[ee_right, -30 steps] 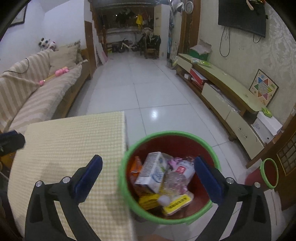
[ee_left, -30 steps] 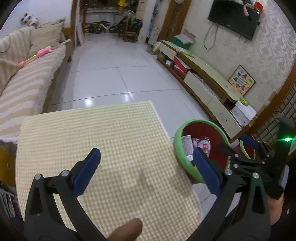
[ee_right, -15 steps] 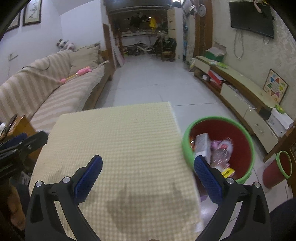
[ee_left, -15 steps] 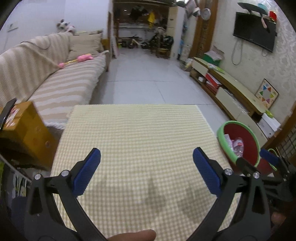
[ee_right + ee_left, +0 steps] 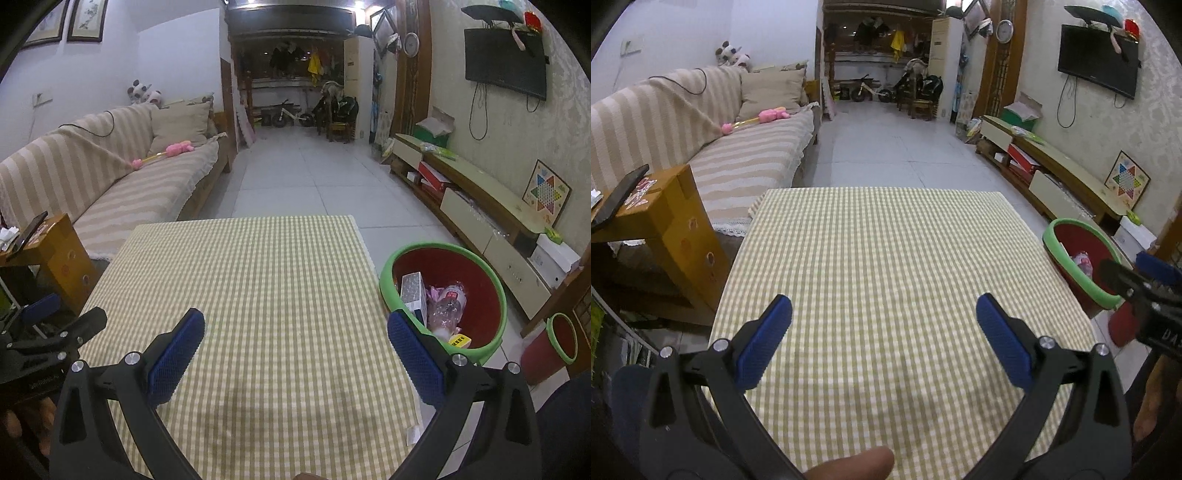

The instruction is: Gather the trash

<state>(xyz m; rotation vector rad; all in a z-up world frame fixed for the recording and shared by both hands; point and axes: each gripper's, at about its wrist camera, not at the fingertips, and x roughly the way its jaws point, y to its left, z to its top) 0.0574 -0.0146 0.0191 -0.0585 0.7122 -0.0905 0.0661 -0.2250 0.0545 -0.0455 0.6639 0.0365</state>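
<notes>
A red trash bin with a green rim (image 5: 480,258) stands on the floor at the table's right side; it also shows in the left wrist view (image 5: 1067,229). Inside lie a carton (image 5: 412,291), a plastic bottle (image 5: 445,308) and a yellow packet (image 5: 460,340). My left gripper (image 5: 884,326) is open and empty above the checked tablecloth (image 5: 886,258). My right gripper (image 5: 295,341) is open and empty above the same cloth (image 5: 258,277), its right finger near the bin's rim. No trash shows on the cloth.
A striped sofa (image 5: 701,129) runs along the left, a wooden stool with a phone (image 5: 646,206) beside the table. A low TV cabinet (image 5: 480,199) lines the right wall. A smaller red bin (image 5: 554,343) stands at the far right. Tiled floor lies beyond.
Both grippers swung left from above the bin to over the tablecloth. The bin has shifted to the right edge of both views. Both stay open and empty.
</notes>
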